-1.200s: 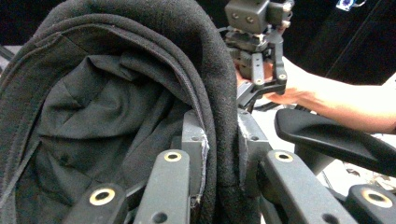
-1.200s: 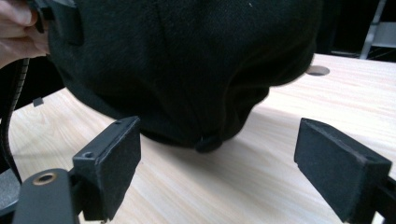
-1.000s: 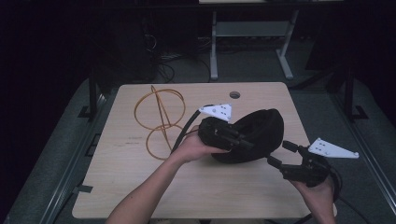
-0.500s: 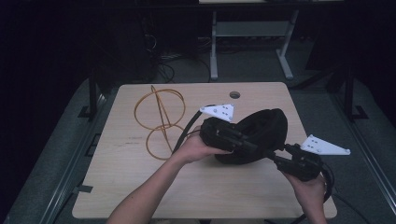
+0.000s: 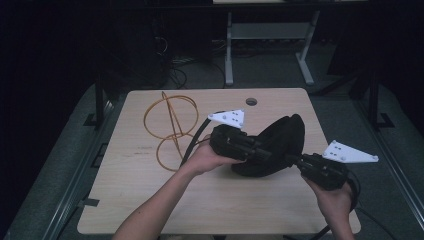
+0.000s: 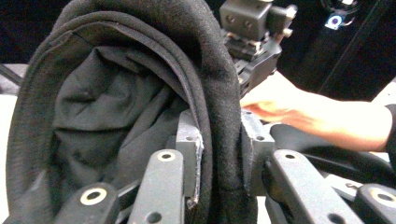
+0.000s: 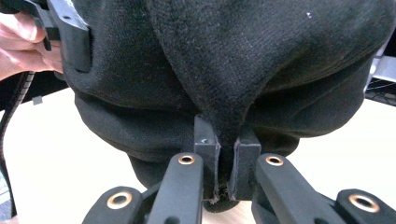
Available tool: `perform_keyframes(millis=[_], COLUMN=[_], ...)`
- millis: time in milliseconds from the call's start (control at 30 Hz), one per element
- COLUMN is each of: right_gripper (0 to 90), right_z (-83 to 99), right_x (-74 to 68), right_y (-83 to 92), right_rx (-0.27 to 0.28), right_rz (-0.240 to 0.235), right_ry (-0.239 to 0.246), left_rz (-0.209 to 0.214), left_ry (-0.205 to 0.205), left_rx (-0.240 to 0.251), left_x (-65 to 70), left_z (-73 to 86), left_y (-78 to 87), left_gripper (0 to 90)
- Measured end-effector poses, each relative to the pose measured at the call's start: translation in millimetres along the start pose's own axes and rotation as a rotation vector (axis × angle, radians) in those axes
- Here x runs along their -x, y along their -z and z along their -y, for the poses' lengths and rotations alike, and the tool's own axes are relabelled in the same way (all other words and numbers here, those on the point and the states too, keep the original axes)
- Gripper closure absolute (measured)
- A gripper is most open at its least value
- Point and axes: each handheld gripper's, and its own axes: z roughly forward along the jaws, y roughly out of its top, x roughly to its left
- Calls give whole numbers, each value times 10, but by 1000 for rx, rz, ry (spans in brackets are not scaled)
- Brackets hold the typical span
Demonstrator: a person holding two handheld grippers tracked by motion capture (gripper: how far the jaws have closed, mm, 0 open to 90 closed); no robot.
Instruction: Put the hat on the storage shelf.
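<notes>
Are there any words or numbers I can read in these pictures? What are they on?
None: no readable word, number or label.
The black cloth, held by the left gripper and the right gripper, is plain.
The grey plates carry small holes, no writing.
The wooden table and orange cable loop are unmarked.

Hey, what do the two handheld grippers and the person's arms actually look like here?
Both the left gripper and right gripper are black, blocky units, each topped by a pale grey three-cornered plate with small holes. Their linkage arms carry brass-ringed pivots. A black cable trails from the left one. The forearms are bare, no sleeves.
</notes>
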Motion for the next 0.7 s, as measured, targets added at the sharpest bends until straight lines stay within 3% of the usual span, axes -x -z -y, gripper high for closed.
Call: perform_keyframes(millis=[33, 167, 333, 567, 700], right_gripper=[849, 855, 860, 862, 863], right_z=[-20, -91, -182, -356, -419], right_x=[-3, -14, -44, -48, -9], right_y=[6, 31, 49, 62, 92], right_rx=[-5, -18, -32, -50, -50], right_rz=[3, 3, 0, -13, -12], right_ry=[11, 37, 70, 103, 96], left_rz=[-24, -46, -71, -181, -226], left_ry=[-10, -16, -21, -66, -65], left_rx=[-16, -35, -26, -42, -40], left_x=[8, 15, 33, 127, 162], left_z=[5, 27, 44, 24, 27], left_y=[15, 39, 91, 236, 370], left_gripper=[715, 684, 661, 549, 515])
